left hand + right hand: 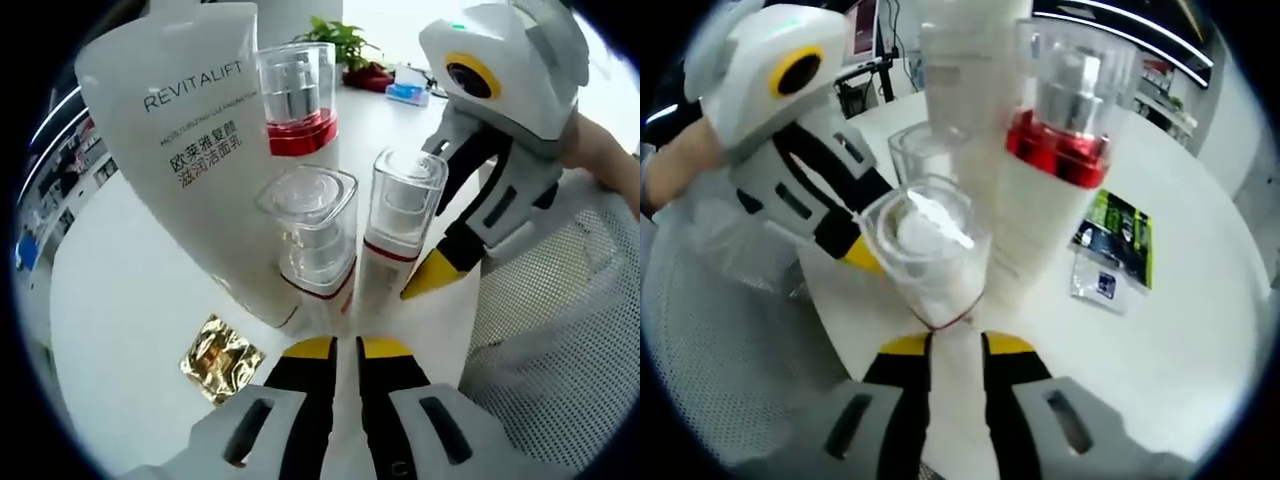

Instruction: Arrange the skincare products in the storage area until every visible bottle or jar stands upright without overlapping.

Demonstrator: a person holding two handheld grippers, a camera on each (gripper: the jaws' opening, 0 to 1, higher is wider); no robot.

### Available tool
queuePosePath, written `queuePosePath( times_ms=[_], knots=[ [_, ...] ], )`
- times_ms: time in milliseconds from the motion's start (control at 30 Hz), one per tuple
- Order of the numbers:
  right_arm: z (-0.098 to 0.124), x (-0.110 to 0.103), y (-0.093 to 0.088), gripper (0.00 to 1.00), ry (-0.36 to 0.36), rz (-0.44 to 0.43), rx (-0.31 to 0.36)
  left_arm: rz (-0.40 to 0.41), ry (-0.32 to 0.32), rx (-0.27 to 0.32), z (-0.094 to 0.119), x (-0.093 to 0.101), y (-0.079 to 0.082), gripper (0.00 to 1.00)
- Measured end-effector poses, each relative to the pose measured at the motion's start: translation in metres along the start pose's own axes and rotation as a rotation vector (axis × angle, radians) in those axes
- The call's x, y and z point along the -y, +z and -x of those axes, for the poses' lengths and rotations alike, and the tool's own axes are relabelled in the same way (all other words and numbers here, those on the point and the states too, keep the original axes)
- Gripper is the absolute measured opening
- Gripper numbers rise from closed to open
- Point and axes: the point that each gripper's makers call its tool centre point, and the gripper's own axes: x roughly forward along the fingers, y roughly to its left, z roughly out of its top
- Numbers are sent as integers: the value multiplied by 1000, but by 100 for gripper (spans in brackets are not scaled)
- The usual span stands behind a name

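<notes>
A tall white REVITALIFT tube [190,130] stands on the round white table [130,330]. Next to it are a red-banded pump bottle [297,95] and two white bottles with clear caps [315,235] [400,215]. My left gripper [347,350] sits just in front of the nearer capped bottle, jaws together and empty. The right gripper [432,278] reaches in from the right to the base of the other capped bottle. In the right gripper view, my right gripper [957,345] is shut on that capped bottle [930,250]. The red-banded bottle [1060,130] and the tube [970,60] rise behind it.
A gold sachet [218,358] lies on the table by my left jaw. A green and black sachet [1115,245] lies to the right of the bottles. White mesh [560,340] covers the area beside the table. A plant [345,45] and a blue box [405,92] stand far back.
</notes>
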Motion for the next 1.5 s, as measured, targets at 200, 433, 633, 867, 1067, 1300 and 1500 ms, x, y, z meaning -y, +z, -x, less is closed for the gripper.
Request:
queuePosePath(
  times_ms=[200,433,633,867,1067,1300,1500],
  knots=[
    [0,0,0,18,0,-4,-1,3,0,0,-2,-1,0,4],
    [-1,2,0,18,-3,-17,-1,-15,0,-3,-3,-2,0,5],
    [-1,3,2,18,-5,-23,7,-14,0,0,-3,-3,1,4],
    [-1,5,4,15,-11,-25,15,-13,0,2,-3,-4,2,4],
    [-1,5,6,13,-13,-28,21,-13,0,2,-3,-4,2,4],
    [-1,6,8,11,-17,-30,26,-13,-1,1,-3,-3,2,4],
    [0,8,10,11,-28,-32,38,-12,2,2,-3,-5,2,4]
  ],
)
